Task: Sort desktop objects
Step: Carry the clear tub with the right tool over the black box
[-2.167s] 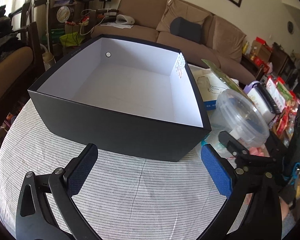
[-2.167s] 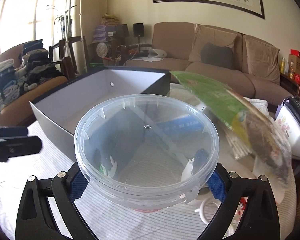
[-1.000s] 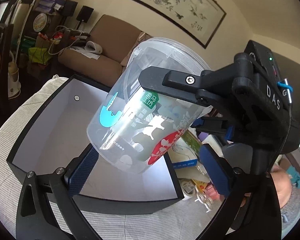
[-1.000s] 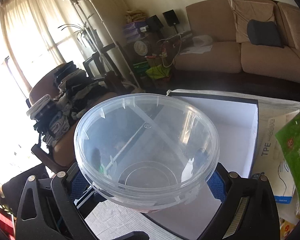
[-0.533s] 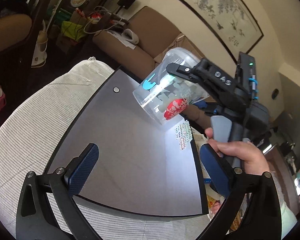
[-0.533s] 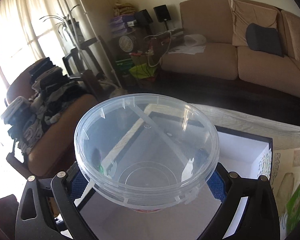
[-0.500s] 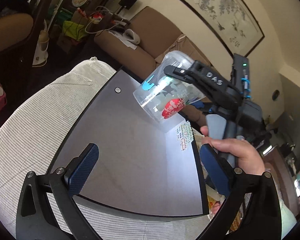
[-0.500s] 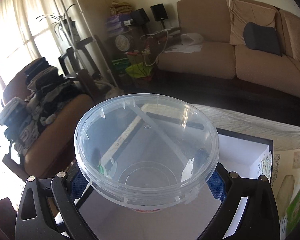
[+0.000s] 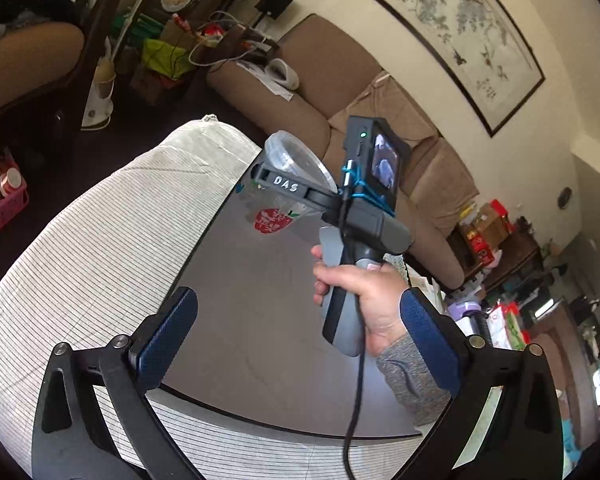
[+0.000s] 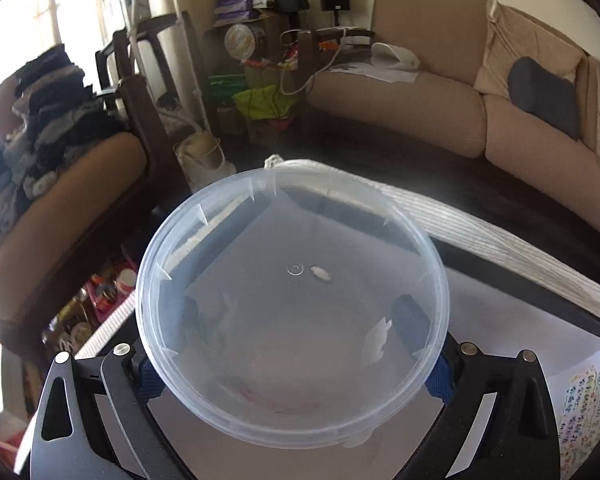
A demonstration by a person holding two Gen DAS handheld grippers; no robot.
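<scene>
Your right gripper [image 10: 294,354] clamps the clear plastic tub [image 10: 292,308], its blue pads pressed against the tub's sides; the lid faces the right wrist camera. In the left wrist view, the tub [image 9: 284,196] hangs tilted over the far corner of the open black box [image 9: 260,300], above its pale floor. Your right hand [image 9: 364,292] grips the handle there. Your left gripper [image 9: 300,344] stands wide and holds nothing, poised above the box's near edge on the striped tablecloth [image 9: 84,264].

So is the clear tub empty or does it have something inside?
Empty, apparently. Through the tub's clear lid and walls only the right gripper's blue pads and the box floor show, nothing inside.
</scene>
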